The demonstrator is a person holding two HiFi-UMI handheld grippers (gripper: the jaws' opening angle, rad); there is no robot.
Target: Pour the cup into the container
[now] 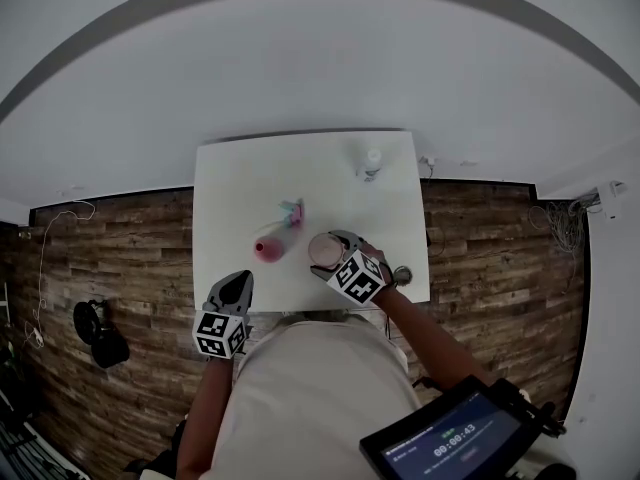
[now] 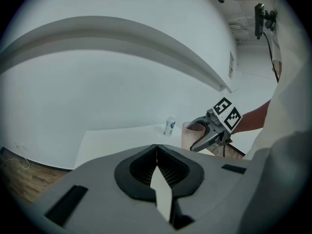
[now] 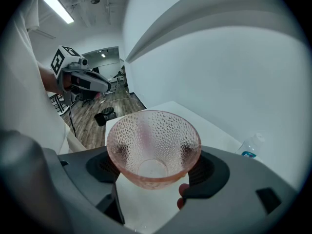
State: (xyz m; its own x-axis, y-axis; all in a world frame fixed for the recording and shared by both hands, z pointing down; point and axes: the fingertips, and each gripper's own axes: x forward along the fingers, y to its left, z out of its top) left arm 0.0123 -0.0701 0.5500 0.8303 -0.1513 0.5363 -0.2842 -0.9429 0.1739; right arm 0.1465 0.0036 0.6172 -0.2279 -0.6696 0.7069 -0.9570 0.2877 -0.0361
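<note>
A pink dimpled glass cup [image 3: 153,145] sits between the jaws of my right gripper [image 3: 155,168], which is shut on it. I look into its mouth and nothing shows inside. In the head view the cup [image 1: 322,248] is over the table's front half, with the right gripper [image 1: 338,258] around it. Left of it a small red-pink container [image 1: 268,249] stands on the white table [image 1: 230,183]. My left gripper [image 1: 236,290] hangs at the table's front edge, apart from both. In its own view the left gripper [image 2: 157,152] is shut on nothing, and the cup [image 2: 191,133] stands upright.
A small clear bottle [image 1: 372,162] stands at the table's far right, also seen as the bottle [image 2: 169,126] and the bottle [image 3: 251,147]. A teal and pink object [image 1: 291,212] lies mid-table. Wooden floor [image 1: 120,258] surrounds the table, and a white wall rises behind.
</note>
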